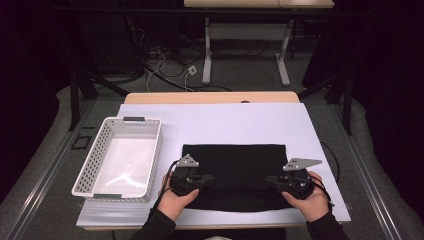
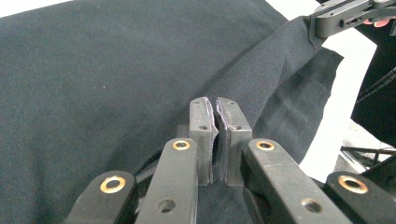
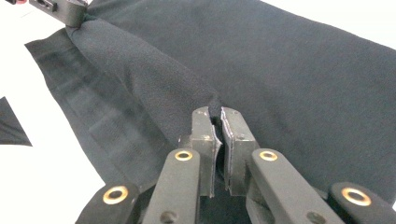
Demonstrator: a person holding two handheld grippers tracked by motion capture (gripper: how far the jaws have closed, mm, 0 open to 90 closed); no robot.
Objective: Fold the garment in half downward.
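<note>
The black cloth (image 1: 234, 175) lies flat on the white table (image 1: 225, 122), right of the basket (image 1: 120, 156). The left gripper (image 2: 216, 108) and right gripper (image 3: 215, 116) each pinch its near edge, probably to lift and fold it evenly.

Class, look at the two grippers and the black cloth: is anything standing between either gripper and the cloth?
Nothing visible. The left gripper and the right gripper are each shut on the black cloth, a raised fold stretched between them.
</note>
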